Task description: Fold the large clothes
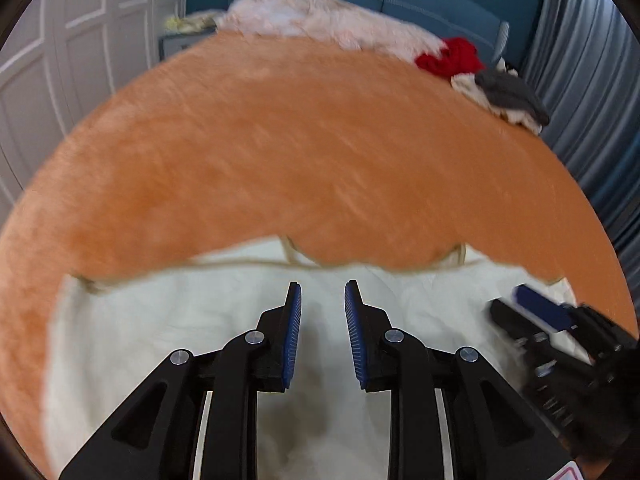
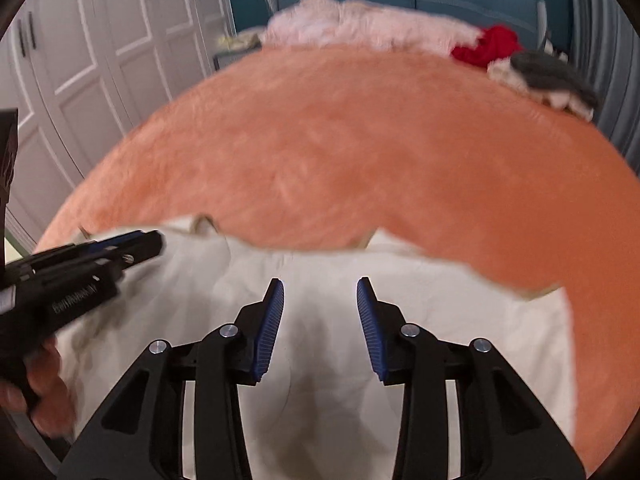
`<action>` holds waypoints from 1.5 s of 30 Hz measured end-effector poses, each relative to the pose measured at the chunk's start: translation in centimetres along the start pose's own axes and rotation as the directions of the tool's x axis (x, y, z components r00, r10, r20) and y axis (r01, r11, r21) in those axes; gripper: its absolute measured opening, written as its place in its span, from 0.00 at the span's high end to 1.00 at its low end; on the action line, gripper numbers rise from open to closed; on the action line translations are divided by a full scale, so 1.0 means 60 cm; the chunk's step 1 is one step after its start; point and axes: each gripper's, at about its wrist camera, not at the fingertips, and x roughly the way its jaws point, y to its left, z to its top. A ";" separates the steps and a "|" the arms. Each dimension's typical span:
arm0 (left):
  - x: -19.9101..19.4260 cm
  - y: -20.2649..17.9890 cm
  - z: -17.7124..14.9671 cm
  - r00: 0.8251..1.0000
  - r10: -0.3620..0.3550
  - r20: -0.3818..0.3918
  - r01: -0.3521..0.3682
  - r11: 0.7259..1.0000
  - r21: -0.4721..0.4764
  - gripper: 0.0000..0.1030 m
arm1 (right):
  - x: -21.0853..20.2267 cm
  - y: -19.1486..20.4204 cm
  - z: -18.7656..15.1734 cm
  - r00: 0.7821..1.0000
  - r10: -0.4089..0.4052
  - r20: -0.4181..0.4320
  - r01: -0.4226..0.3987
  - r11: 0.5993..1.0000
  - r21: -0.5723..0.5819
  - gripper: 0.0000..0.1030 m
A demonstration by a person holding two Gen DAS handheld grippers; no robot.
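Covering most of the bed is a fuzzy orange blanket (image 1: pixel 320 152), cream garment (image 1: pixel 200 328) spread at its near edge, clothes pile (image 1: pixel 500 88) far right, and both the left hand-held gripper (image 1: pixel 323 300) and right hand-held gripper (image 2: pixel 320 300) hovering over the garment, jaws released, gripping nothing.

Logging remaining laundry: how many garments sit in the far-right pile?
3 visible: red garment farthest, grey garment on top nearer, cream garment beneath it. More may be hidden underneath.
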 end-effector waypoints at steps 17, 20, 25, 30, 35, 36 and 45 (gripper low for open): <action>0.085 0.013 -0.044 1.000 0.021 0.001 -0.021 1.000 -0.019 0.77 | 0.062 -0.027 -0.055 0.999 -0.042 -0.015 0.043 0.998 0.047 0.63; 0.087 0.011 -0.044 1.000 0.028 0.005 -0.027 1.000 -0.015 0.77 | 0.065 -0.028 -0.054 0.999 -0.038 -0.010 0.039 0.998 0.051 0.63; 0.092 0.007 -0.045 0.999 0.038 0.014 -0.038 0.999 -0.012 0.77 | 0.069 -0.028 -0.055 0.999 -0.035 0.001 0.035 0.998 0.056 0.63; 0.092 0.005 -0.045 0.999 0.049 0.014 -0.049 0.999 -0.006 0.77 | 0.071 -0.029 -0.055 1.000 -0.029 0.007 0.028 0.998 0.063 0.62; 0.070 0.006 -0.034 0.999 0.050 0.002 -0.050 0.998 -0.023 0.77 | 0.042 -0.026 -0.045 0.999 -0.049 0.018 0.048 0.997 0.065 0.62; 0.052 0.012 -0.031 0.998 0.056 0.017 -0.055 0.998 -0.040 0.77 | 0.022 -0.021 -0.043 0.998 -0.051 0.041 0.049 0.997 0.059 0.62; -0.061 0.157 -0.067 0.989 0.141 0.052 -0.127 0.968 -0.217 0.76 | -0.052 0.063 -0.075 0.995 0.088 0.046 -0.090 0.995 0.030 0.62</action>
